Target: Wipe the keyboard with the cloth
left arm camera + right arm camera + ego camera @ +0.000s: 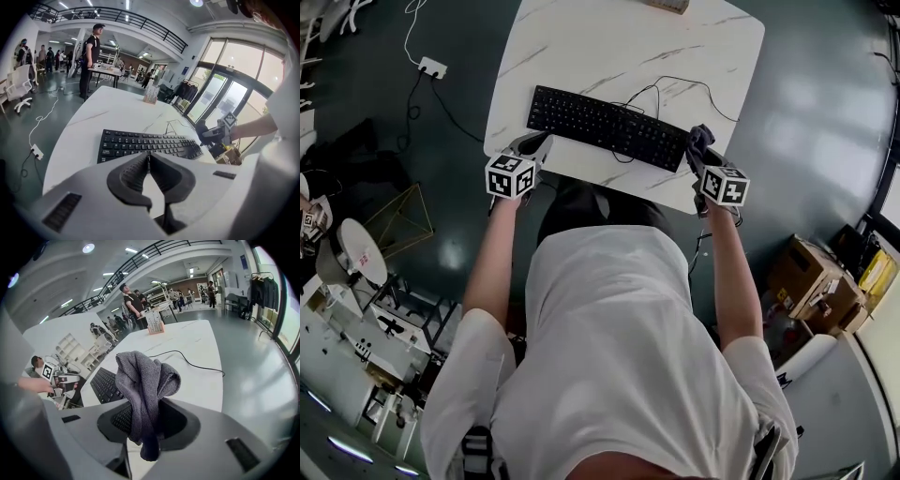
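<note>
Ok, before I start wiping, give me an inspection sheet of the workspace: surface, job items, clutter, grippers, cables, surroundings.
Surface: white marble-patterned table, mostly bare.
Job's things: black keyboard lies flat near the front edge; grey cloth hangs bunched at the keyboard's right end.
Clutter: one small box at the far edge.
Grippers: left gripper shut and empty, by the keyboard's left end; right gripper shut on the cloth.
Cables: keyboard cable loops loose on the table behind the keyboard; power strip on the floor.
Surroundings: people standing beyond the table; cardboard boxes on the floor.
</note>
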`<state>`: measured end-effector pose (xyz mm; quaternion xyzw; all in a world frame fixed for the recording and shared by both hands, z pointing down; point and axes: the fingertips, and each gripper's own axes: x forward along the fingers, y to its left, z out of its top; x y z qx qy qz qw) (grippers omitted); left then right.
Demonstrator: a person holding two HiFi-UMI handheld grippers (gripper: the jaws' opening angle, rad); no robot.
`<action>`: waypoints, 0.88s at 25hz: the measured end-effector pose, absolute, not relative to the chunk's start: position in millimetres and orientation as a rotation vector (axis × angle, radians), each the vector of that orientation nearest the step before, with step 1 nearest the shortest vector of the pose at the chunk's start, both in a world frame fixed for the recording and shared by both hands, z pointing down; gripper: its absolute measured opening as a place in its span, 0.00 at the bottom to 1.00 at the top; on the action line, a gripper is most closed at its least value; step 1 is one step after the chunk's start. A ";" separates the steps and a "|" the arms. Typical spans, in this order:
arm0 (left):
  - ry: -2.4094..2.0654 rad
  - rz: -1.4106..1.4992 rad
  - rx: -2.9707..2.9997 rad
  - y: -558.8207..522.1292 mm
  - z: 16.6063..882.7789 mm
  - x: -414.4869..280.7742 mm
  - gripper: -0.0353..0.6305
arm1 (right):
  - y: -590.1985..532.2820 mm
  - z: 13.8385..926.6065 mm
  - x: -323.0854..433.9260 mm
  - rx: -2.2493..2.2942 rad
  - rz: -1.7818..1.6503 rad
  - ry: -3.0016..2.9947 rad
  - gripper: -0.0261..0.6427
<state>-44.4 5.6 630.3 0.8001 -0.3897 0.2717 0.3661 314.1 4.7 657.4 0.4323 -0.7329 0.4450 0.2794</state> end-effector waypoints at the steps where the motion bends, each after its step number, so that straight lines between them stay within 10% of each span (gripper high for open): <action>1: -0.993 0.710 2.046 5.7 635.7 -49.6 0.07 | 4.1 661.3 313.5 1.168 1.197 -1.948 0.24; 22: -0.767 0.849 1.916 -10.4 702.4 -113.3 0.33 | 0.8 692.5 314.3 1.306 1.104 -1.676 0.24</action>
